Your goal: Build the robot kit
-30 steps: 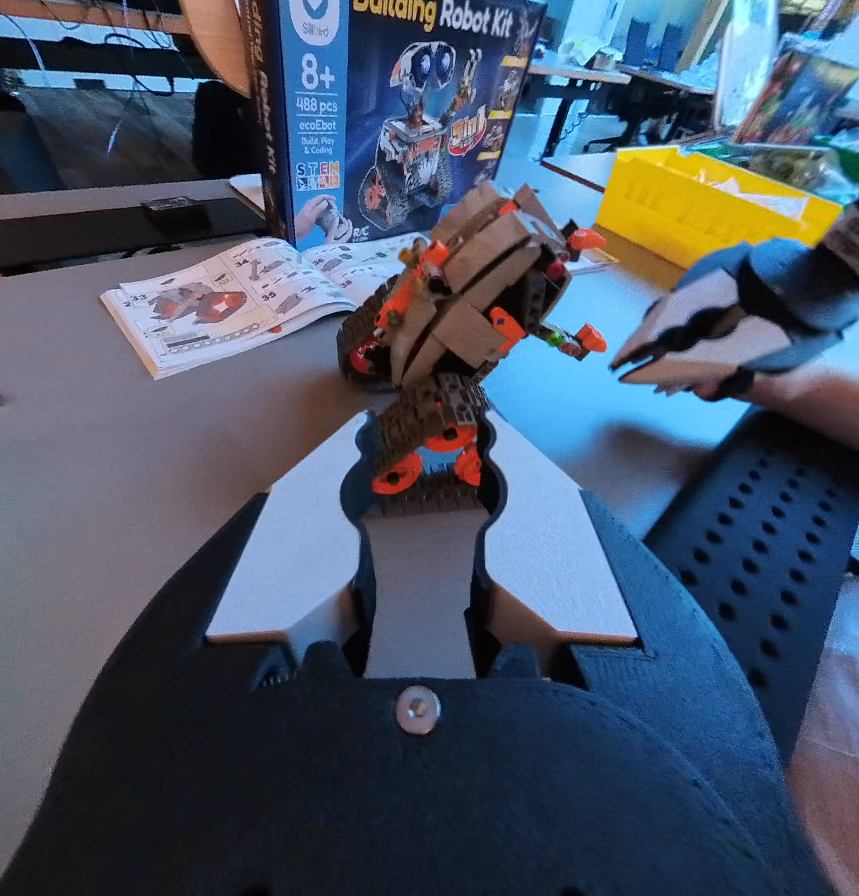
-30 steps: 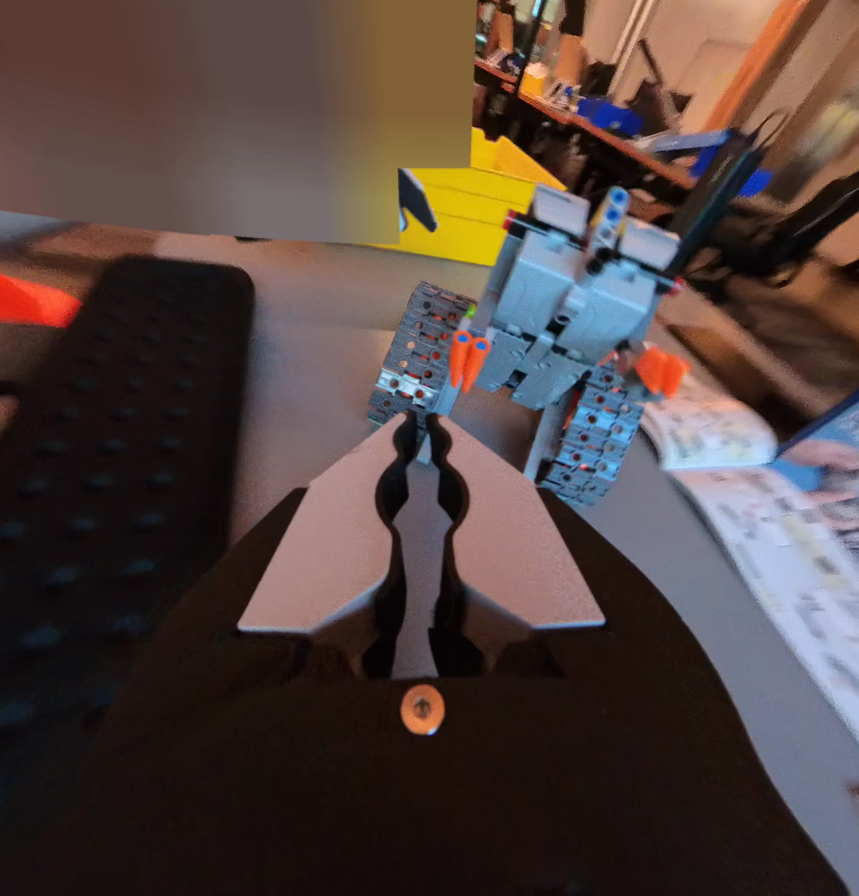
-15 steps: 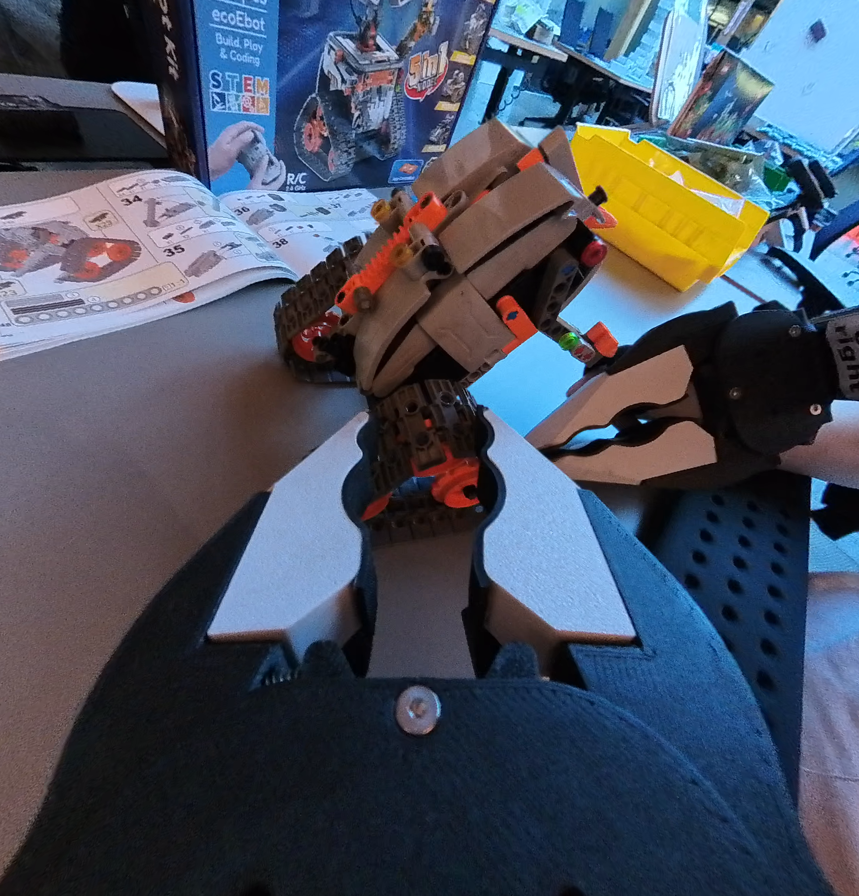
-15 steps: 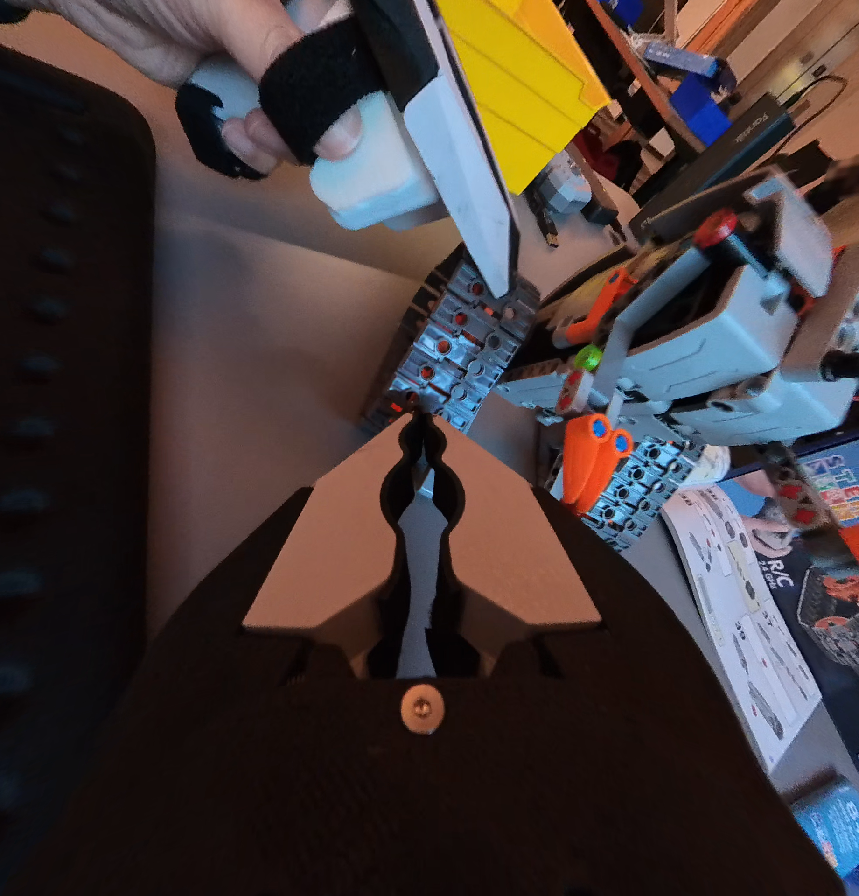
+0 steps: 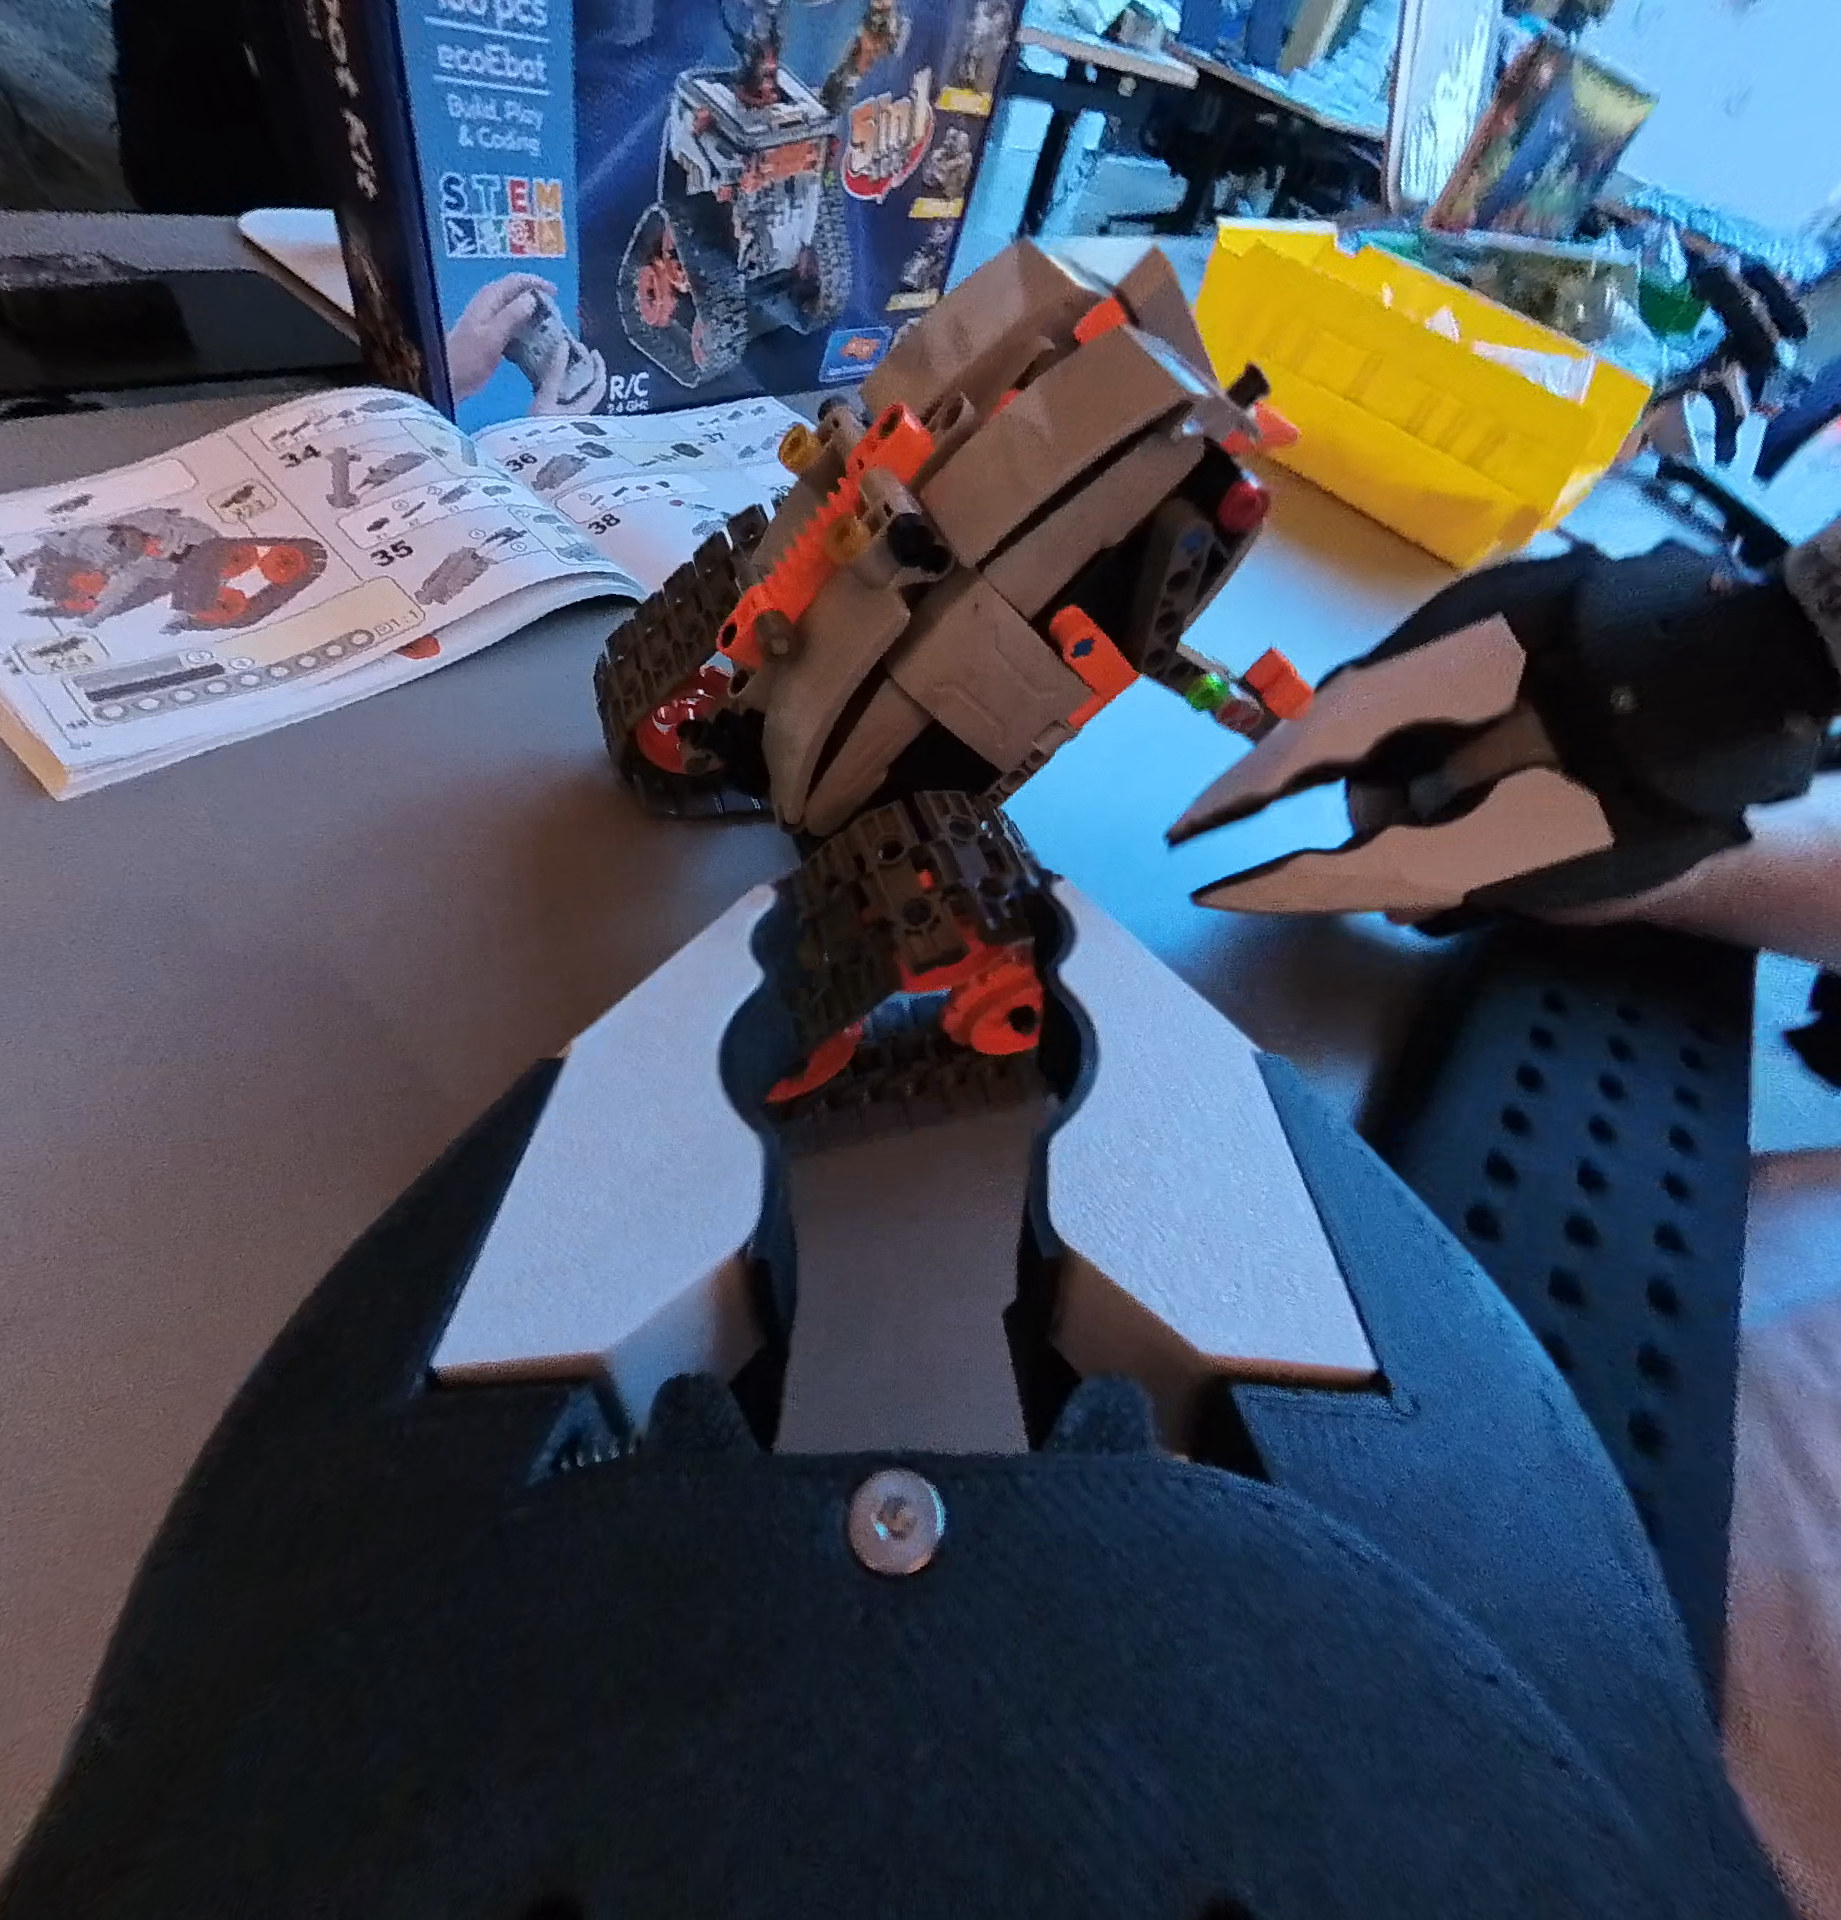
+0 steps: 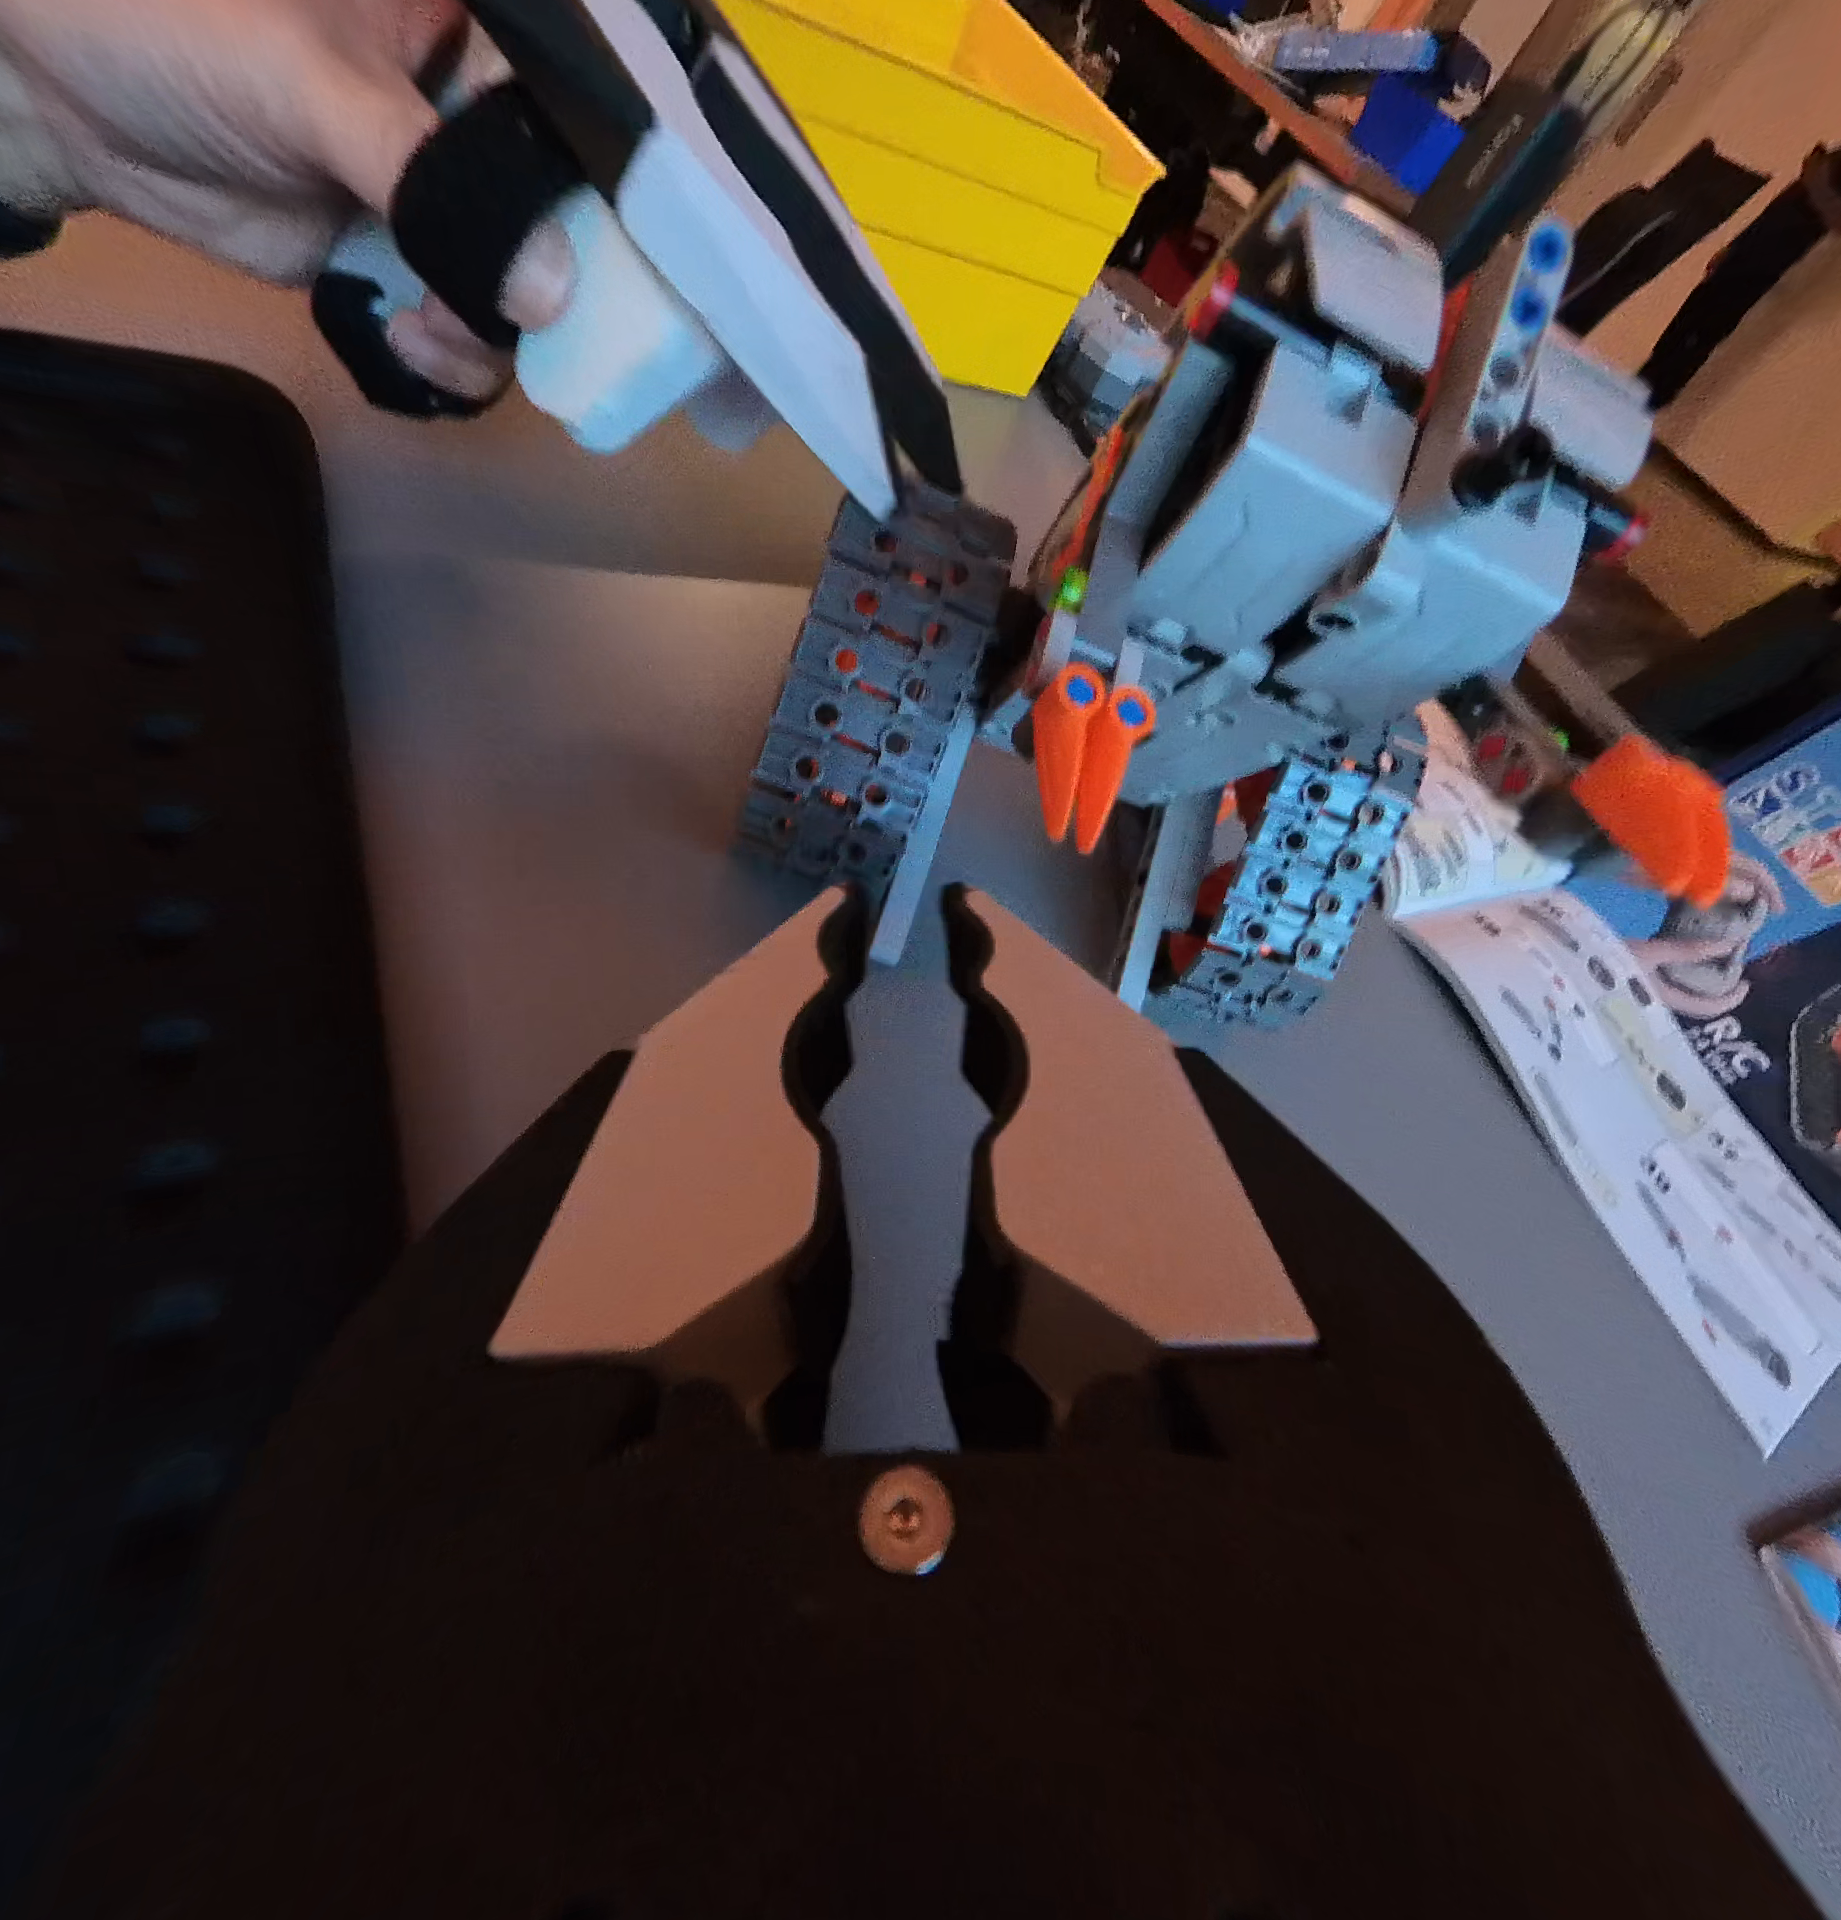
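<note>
A grey and orange toy robot (image 5: 999, 582) on black tracks stands tilted on the grey table (image 5: 220, 1039). My left gripper (image 5: 911, 935) is shut on its near track (image 5: 895, 894) and holds it tipped up. In the right wrist view the left gripper's fingers (image 6: 791, 312) come down onto the top of that track (image 6: 874, 707). My right gripper (image 6: 900, 904) is slightly open and empty, with its tips just below the track and the robot's (image 6: 1311, 499) orange claw. It also shows at the right of the left wrist view (image 5: 1191, 862), close beside the robot.
A blue kit box (image 5: 687, 156) stands behind an open instruction booklet (image 5: 272, 561). A yellow bin (image 5: 1415, 416) sits at the back right. A black perforated pad (image 5: 1581, 1195) lies beside the right gripper. A person's hand (image 6: 168, 125) holds the left gripper. There is about 9 cm between the tips of the two grippers.
The right gripper's jaws have gone from shut to slightly open, and it has come in close to the robot. The left gripper keeps its hold on the track, with the robot tilted.
</note>
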